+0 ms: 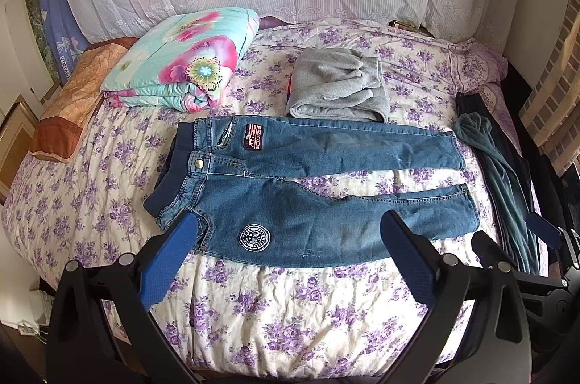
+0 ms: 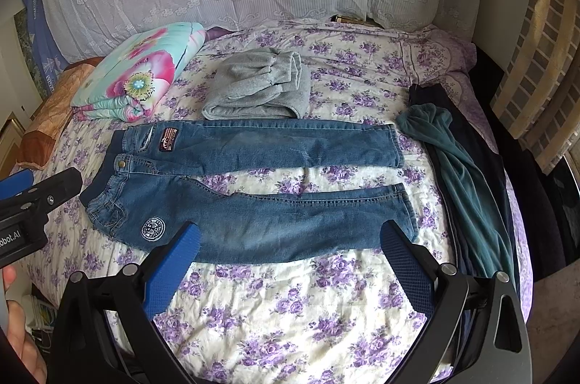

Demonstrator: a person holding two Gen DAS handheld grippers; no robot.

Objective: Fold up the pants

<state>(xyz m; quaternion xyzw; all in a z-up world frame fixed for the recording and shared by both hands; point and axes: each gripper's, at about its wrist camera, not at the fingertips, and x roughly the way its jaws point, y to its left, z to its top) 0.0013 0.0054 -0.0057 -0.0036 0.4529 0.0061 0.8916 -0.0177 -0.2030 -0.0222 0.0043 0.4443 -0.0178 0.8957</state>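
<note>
The blue jeans [image 1: 311,188] lie flat mid-frame on the floral bed [image 1: 290,311], long axis left to right, waistband left. Left gripper [image 1: 286,226] hovers released by the waist, right gripper [image 2: 290,235] released over the lower leg.

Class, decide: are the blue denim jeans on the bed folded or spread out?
Spread out: the blue denim jeans lie flat, both legs apart with floral bedsheet showing between them.

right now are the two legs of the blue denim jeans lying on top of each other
No, the blue denim jeans lie spread flat, with a strip of purple-flowered bedsheet showing between the two legs.
</note>
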